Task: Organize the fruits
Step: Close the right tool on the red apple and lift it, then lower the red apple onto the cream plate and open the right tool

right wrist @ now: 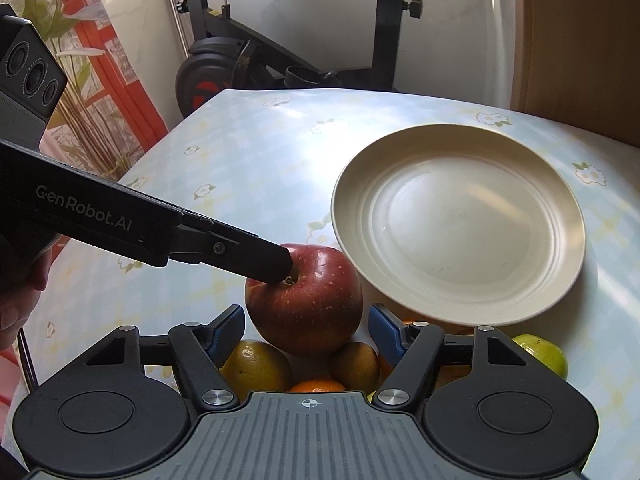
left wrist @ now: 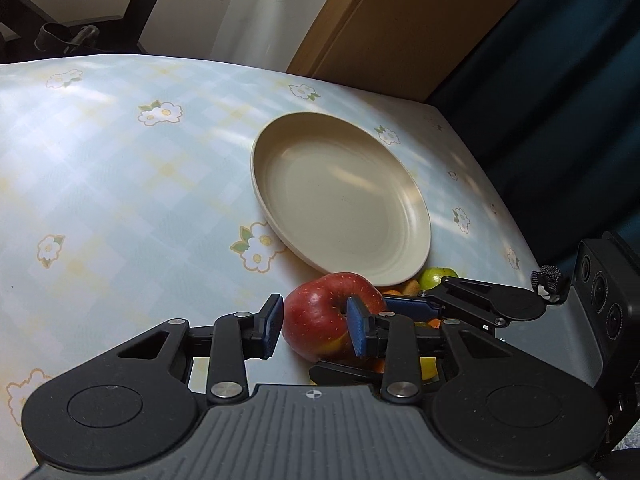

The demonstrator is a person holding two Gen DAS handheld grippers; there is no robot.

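Note:
A red apple (left wrist: 316, 320) (right wrist: 304, 300) rests on top of a small heap of fruit at the near rim of an empty cream plate (left wrist: 340, 196) (right wrist: 460, 224). My left gripper (left wrist: 315, 326) is shut on the apple, one pad against its side and the other finger (right wrist: 256, 258) in the stem hollow. My right gripper (right wrist: 306, 332) stands open, its blue pads on either side of the apple's lower half with small gaps. Under the apple lie a yellowish fruit (right wrist: 256, 364), a brownish one (right wrist: 354, 364) and an orange (right wrist: 318, 386). A green fruit (right wrist: 544, 350) (left wrist: 436, 276) lies by the plate.
The table (left wrist: 120, 160) wears a pale blue flowered cloth. An exercise bike (right wrist: 224, 68) stands beyond its far edge, and a plant (right wrist: 80, 92) at the left. A wooden panel (left wrist: 400, 20) and a dark curtain (left wrist: 560, 80) are behind. A person's hand (right wrist: 16, 300) holds the left gripper.

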